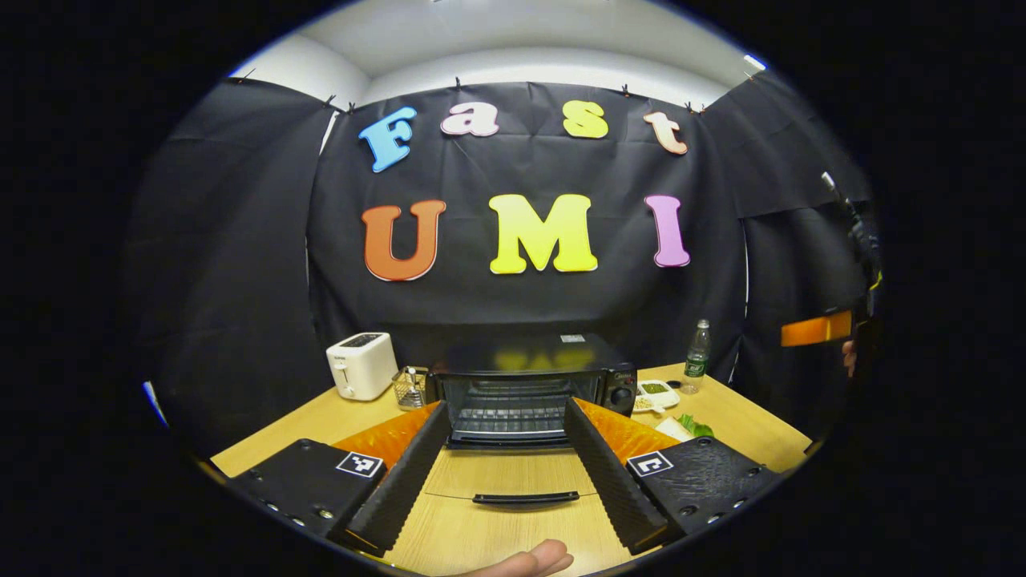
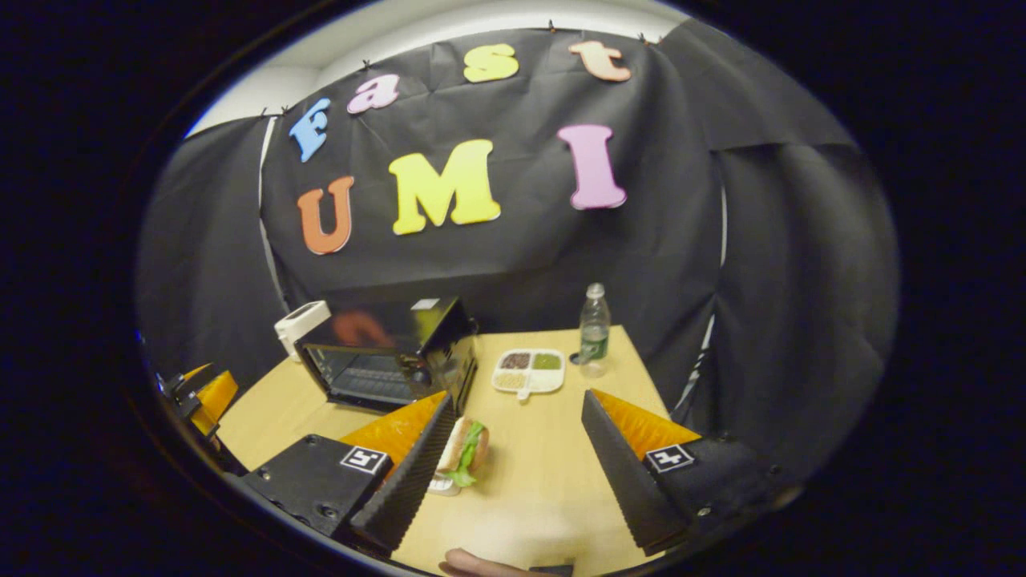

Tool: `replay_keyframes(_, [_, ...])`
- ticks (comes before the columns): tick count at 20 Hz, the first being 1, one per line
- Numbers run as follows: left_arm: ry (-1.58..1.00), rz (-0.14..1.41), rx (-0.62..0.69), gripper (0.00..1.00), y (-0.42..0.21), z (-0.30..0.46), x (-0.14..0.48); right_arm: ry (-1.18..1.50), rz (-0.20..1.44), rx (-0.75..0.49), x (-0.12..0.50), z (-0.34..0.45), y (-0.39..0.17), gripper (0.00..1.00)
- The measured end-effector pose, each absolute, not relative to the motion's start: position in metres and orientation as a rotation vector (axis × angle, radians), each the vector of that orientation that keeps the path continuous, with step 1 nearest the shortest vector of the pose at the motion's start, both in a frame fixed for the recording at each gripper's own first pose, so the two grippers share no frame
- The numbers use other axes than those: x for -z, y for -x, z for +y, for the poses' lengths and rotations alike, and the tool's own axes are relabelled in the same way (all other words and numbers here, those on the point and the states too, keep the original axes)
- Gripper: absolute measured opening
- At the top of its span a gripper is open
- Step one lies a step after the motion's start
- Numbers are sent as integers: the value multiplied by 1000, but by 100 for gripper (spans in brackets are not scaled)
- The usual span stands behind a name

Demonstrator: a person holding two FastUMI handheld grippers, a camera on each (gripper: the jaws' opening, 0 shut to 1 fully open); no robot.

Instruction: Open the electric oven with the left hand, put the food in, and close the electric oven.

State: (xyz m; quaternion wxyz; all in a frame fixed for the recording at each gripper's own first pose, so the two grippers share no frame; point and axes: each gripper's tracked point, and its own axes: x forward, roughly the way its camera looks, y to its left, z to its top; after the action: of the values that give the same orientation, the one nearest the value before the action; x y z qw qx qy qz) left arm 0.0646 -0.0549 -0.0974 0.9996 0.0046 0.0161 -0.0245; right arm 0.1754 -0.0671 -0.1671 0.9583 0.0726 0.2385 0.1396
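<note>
Wooden tabletop carries a black electric oven, its door down. Left gripper has wide, empty jaws; right gripper, also wide, hovers by the green-leafed sandwich. Loading seems next: close on the sandwich.

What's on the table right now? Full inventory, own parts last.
electric oven: 1, black, back centre of table, door down and open
toaster: 1, white, left of the oven
wire basket: 1, metal, between toaster and oven
divided dish: 1, white, right of the oven
water bottle: 1, clear with green label, back right
sandwich: 1, bun with green lettuce, in front of the oven's right end
table: 1, light wood
left gripper: 1, fingers apart, facing the open oven
right gripper: 1, fingers apart, sandwich beside one finger
</note>
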Motion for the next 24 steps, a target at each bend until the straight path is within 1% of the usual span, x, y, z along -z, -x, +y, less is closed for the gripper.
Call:
replay_keyframes(1, [-3, 12, 43, 95, -56, -54, 88, -183, 552, -329, 183, -60, -186, 99])
replay_keyframes(2, [-3, -7, 43, 95, -50, -53, 79, -203, 617, -368, 201, -56, -195, 94])
replay_keyframes(3, [-5, -22, 44, 95, -45, -54, 71, -218, 676, -399, 217, -51, -205, 92])
replay_keyframes(6, [-36, -65, 16, 94, -28, -47, 52, -247, 824, -482, 255, -37, -225, 92])
replay_keyframes(7, [-50, -80, -5, 95, -22, -43, 45, -268, 858, -508, 262, -30, -230, 91])
replay_keyframes(12, [-22, -104, -27, 95, -12, -40, 34, -329, 1077, -656, 294, 10, -226, 87])
replay_keyframes(13, [-14, -102, -32, 95, -12, -38, 35, -331, 1109, -669, 300, 14, -225, 84])
replay_keyframes(14, [-12, -99, -34, 95, -12, -37, 35, -332, 1145, -682, 304, 19, -225, 85])
replay_keyframes(16, [-15, -103, -43, 95, -8, -34, 33, -333, 1201, -690, 312, 23, -225, 82])
replay_keyframes(17, [-21, -108, -42, 95, -8, -33, 32, -337, 1219, -691, 315, 24, -227, 88])
replay_keyframes(18, [-25, -112, -45, 95, -7, -32, 31, -346, 1230, -689, 317, 26, -228, 79])
replay_keyframes(19, [-27, -114, -45, 95, -6, -31, 31, -367, 1232, -683, 318, 28, -232, 75])
replay_keyframes(20, [-26, -114, -42, 95, -6, -32, 32, -378, 1241, -682, 320, 29, -231, 74])
replay_keyframes(21, [-23, -114, -39, 95, -5, -32, 32, -396, 1240, -671, 320, 27, -236, 65])
replay_keyframes(22, [-21, -116, -37, 95, -4, -31, 31, -410, 1243, -656, 322, 26, -236, 60])
replay_keyframes(23, [-20, -118, -38, 95, -3, -29, 30, -426, 1246, -648, 321, 26, -235, 49])
replay_keyframes(24, [-17, -121, -40, 95, -1, -27, 30, -443, 1245, -643, 322, 27, -233, 48])
